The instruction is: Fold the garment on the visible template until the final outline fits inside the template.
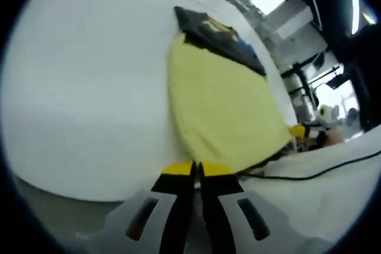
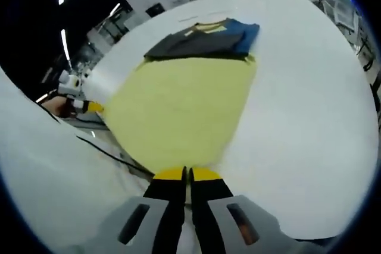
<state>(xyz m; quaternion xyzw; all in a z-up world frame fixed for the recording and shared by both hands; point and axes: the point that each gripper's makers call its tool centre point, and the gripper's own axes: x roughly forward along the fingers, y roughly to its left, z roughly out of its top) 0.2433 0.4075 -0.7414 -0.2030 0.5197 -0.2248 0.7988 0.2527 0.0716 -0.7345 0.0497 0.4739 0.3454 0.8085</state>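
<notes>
both grippers clenched, nothing gripped
we fear the dark garment (image 2: 202, 43) overhanging the yellow template (image 2: 178, 108); left gripper (image 1: 196, 169) and right gripper (image 2: 186, 173) hover off it.

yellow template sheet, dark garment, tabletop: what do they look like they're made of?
Yellow template: seems a soft matte cloth or felt; no glare, slightly fuzzy edge.
Dark garment: knit fabric, probably a T-shirt; folded layers, a blue part, a yellowish print.
Table: smooth matte white, maybe laminate or a cover; blur leaves it open.
</notes>
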